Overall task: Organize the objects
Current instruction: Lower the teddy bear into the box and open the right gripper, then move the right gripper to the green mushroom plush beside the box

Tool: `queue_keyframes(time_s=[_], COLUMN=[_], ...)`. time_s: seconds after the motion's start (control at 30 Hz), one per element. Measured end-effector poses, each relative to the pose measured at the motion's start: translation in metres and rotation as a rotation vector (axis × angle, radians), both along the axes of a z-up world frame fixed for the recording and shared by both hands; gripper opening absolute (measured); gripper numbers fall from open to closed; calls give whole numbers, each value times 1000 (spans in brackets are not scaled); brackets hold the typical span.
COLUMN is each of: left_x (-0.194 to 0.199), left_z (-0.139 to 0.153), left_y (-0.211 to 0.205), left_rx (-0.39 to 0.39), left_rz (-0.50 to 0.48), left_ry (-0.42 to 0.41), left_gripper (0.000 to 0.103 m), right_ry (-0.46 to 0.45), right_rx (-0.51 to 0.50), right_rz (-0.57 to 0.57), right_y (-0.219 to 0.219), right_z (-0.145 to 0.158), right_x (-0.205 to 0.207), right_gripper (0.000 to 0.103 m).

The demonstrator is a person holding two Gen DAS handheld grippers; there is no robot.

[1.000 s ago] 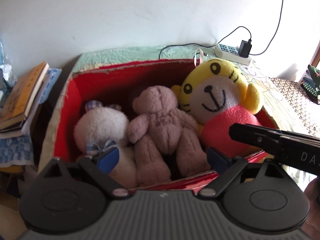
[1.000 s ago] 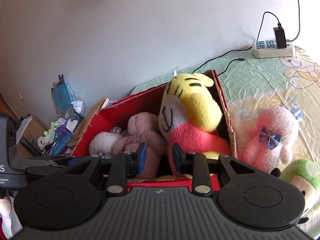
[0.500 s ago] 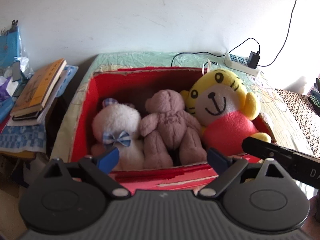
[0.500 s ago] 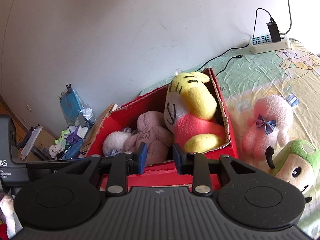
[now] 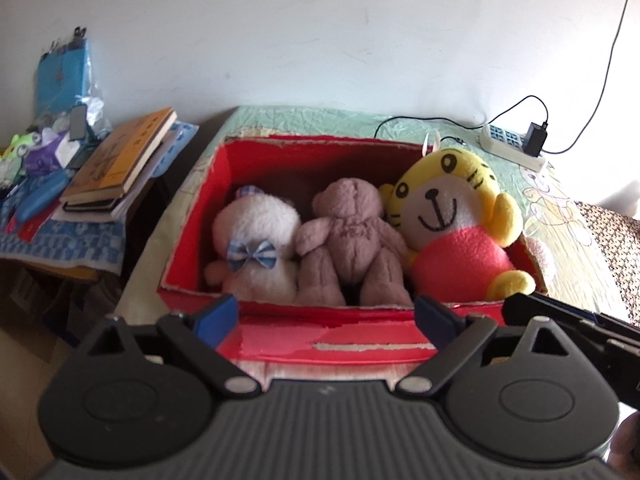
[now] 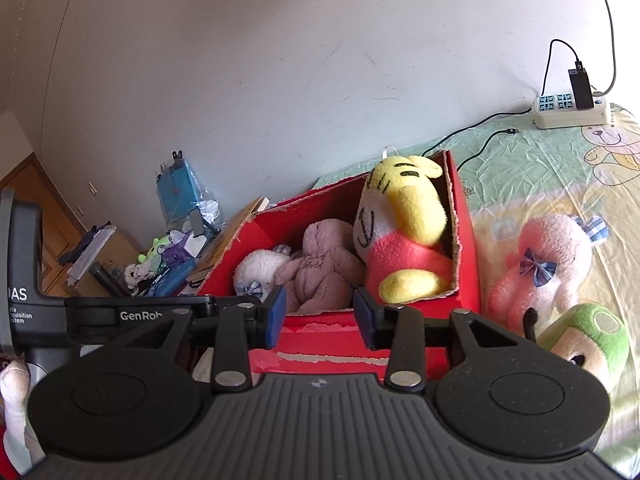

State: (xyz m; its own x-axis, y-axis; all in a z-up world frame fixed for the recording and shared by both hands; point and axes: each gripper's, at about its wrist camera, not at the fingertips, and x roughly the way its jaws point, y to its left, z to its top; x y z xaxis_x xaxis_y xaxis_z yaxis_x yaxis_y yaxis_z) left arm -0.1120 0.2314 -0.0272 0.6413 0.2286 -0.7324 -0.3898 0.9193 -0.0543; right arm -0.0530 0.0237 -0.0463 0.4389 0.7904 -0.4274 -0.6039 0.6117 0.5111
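Observation:
A red cardboard box [image 5: 192, 216] [image 6: 464, 240] sits on the bed and holds three plush toys side by side: a white bear with a blue bow [image 5: 256, 244], a brown bear [image 5: 352, 240] [image 6: 320, 264] and a yellow tiger in a red shirt [image 5: 452, 216] [image 6: 400, 236]. My left gripper [image 5: 326, 320] hangs open in front of the box's near wall, nothing between its fingers. My right gripper [image 6: 319, 318] is also before the box; its jaws are opening and hold nothing. Outside the box to the right lie a pink bear [image 6: 548, 260] and a green plush [image 6: 588, 340].
A white power strip [image 5: 512, 146] [image 6: 572, 110] with a black charger and cables lies at the back of the bed by the wall. Left of the bed, a side table carries stacked books [image 5: 120, 160], a blue bag [image 5: 60, 76] and small clutter.
Both grippers have drawn back from the box, so more of it and the bed shows. The right gripper's jaws, nearly shut before, have spread apart. The toys have not moved.

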Motion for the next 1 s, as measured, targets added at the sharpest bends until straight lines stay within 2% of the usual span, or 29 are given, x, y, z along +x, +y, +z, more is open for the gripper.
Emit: queue_keyframes(time_s=[0.23, 0.47, 0.7, 1.0], left_x=[-6, -10, -7, 7], left_z=[-5, -15, -31, -53], left_y=[-19, -45, -73, -110], left_rx=[-10, -22, -45, -62], left_rz=[77, 86, 67, -13], left_ry=[13, 44, 97, 149], left_gripper=[95, 95, 95, 95], right_ry=[36, 73, 135, 201], right_rx=[2, -11, -40, -80], right_rz=[64, 128, 172, 160], right_y=[-19, -33, -52, -89], right_z=[-6, -16, -30, -48], right_x=[6, 5, 4, 5], right_gripper=[41, 41, 41, 41])
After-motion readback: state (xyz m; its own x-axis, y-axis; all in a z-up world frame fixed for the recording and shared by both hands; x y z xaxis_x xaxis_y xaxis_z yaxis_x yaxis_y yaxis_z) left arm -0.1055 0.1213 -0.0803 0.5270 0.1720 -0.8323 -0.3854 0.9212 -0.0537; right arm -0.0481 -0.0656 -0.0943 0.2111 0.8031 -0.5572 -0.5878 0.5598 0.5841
